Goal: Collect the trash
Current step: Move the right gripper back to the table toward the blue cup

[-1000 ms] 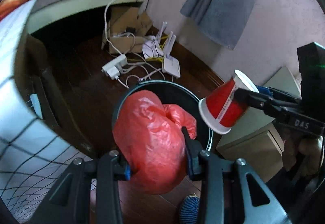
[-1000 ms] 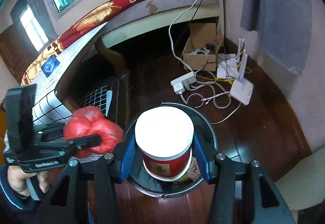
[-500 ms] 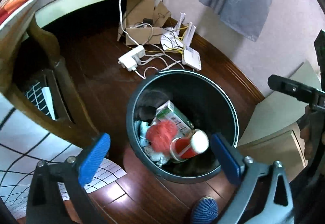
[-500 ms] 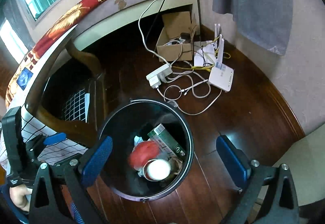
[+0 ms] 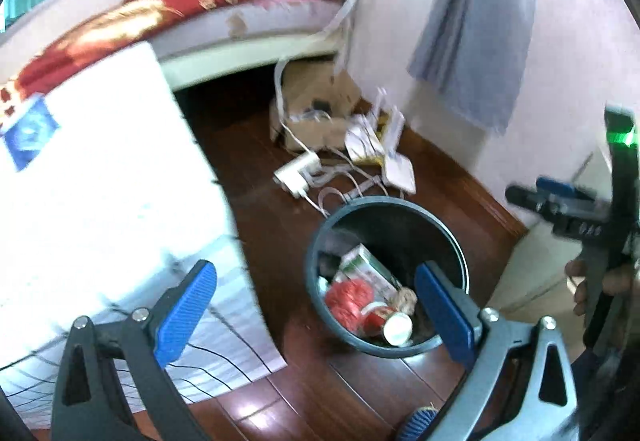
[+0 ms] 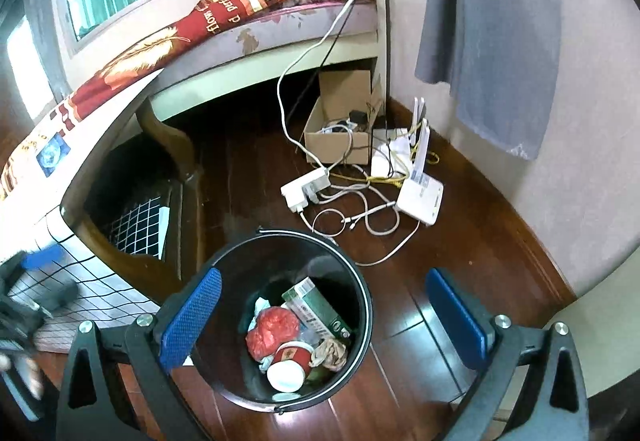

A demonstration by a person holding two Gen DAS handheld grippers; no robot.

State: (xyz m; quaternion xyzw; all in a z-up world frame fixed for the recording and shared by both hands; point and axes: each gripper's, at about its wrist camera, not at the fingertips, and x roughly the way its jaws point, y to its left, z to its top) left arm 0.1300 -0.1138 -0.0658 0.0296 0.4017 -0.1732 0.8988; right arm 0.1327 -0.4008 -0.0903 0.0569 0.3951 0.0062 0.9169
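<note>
Both claws stood wide apart with nothing between the blue pads, having just sprung open: the left gripper [image 5: 316, 315] and the right gripper [image 6: 322, 319]

Right gripper sat nearer and more squarely over the bin [image 6: 362, 295], which filled lower centre of its view, straight ahead and below the pads; in the left view the bin [image 5: 460, 261] lay lower right of centre, partly behind the right-hand pad, so that claw was off to one side

Trash lay inside the bin at the bottom: red bag [image 6: 273, 333], paper cup [image 6: 290, 365] on its side with white mouth toward the camera, long axis roughly toward lower frame, green carton [image 6: 316, 307] lying diagonally, a crumpled brownish wad [image 6: 330, 351]

Judged: drop looked done, next move likely a retreat to fetch more; no loose trash visible on the floor near the claws

Around: white gridded sheet over a dark wooden table [image 6: 104, 241] at left, close to the bin, could catch the left claw; farther up frame a power strip [image 6: 306, 189], white router [image 6: 420, 197] and loose cables, cardboard box [image 6: 340, 121], then bed [image 6: 248, 25] and grey cloth [image 6: 492, 33] upper right, all clear of the bin
</note>
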